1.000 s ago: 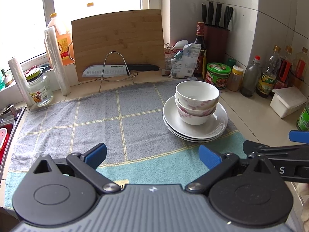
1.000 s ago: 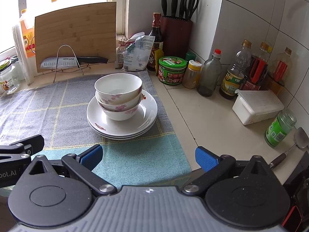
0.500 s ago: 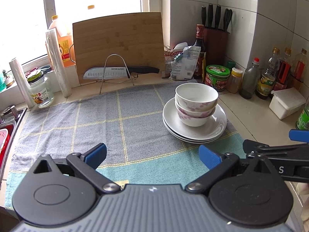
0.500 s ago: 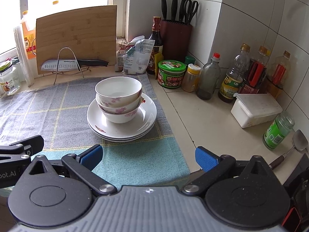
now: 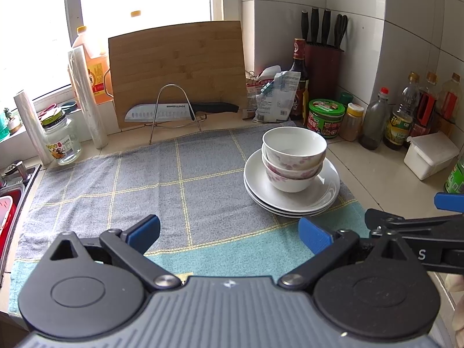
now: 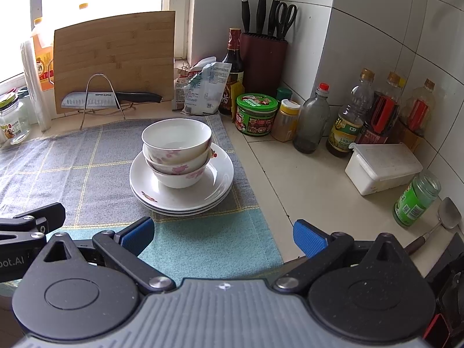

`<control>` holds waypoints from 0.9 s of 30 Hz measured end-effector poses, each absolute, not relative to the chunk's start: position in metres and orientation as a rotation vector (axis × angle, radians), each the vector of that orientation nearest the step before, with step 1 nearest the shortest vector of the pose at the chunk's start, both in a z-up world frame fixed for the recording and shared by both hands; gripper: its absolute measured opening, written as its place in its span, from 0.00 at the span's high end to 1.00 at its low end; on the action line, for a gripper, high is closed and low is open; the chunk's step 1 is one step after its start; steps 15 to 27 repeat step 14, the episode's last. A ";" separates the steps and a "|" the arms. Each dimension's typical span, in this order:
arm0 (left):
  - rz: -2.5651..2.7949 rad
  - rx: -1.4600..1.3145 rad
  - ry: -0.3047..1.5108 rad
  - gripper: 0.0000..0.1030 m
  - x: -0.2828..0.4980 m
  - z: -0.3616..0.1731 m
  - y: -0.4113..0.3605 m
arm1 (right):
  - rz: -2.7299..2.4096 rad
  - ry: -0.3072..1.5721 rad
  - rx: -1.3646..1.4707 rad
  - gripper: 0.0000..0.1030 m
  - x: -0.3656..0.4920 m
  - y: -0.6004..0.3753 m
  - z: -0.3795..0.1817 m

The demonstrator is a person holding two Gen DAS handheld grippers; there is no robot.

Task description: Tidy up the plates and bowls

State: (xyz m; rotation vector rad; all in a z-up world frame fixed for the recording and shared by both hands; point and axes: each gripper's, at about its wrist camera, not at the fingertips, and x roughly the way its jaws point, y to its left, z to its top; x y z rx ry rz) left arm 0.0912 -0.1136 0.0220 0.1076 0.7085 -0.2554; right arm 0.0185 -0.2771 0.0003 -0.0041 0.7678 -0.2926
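Left gripper (image 5: 229,233): empty, blue-padded fingers spread wide, held low over the teal near edge of the checked towel (image 5: 145,185), short of the dishes.
Right gripper (image 6: 223,236): also empty and spread wide, beside the left one, with the dishes ahead and slightly to its left.
Bowls (image 6: 177,152): three white bowls with pink flowers, nested upright in one another, the top one apparently empty.
Plates (image 6: 214,182): about three white plates stacked flat on the towel's right part; the bowls stand on them, a little off centre.
Task state: dishes look already gathered in one pile; neither gripper touches them.
Risk: the nested bowls form a tall, smooth tower, so a nudge from a finger could tip or slide them off the plates. Glazed rims may slip from the pads.
Beyond the towel: a green-lidded jar (image 6: 255,114), bottles and a white lidded box (image 6: 382,168) crowd the counter to the right, so a wide swing there could knock them.
Back wall: cutting board (image 5: 177,69) leaning upright, a knife (image 5: 179,111) on a wire stand before it.
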 end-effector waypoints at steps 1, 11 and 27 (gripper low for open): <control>-0.257 0.107 0.708 0.02 0.091 0.022 -0.114 | -0.293 0.768 -0.004 0.00 0.018 -0.277 0.000; -0.262 0.106 0.702 0.02 0.092 0.025 -0.113 | -0.292 0.764 -0.002 0.00 0.020 -0.280 0.003; -0.264 0.106 0.702 0.02 0.091 0.024 -0.113 | -0.292 0.764 -0.003 0.00 0.021 -0.280 0.004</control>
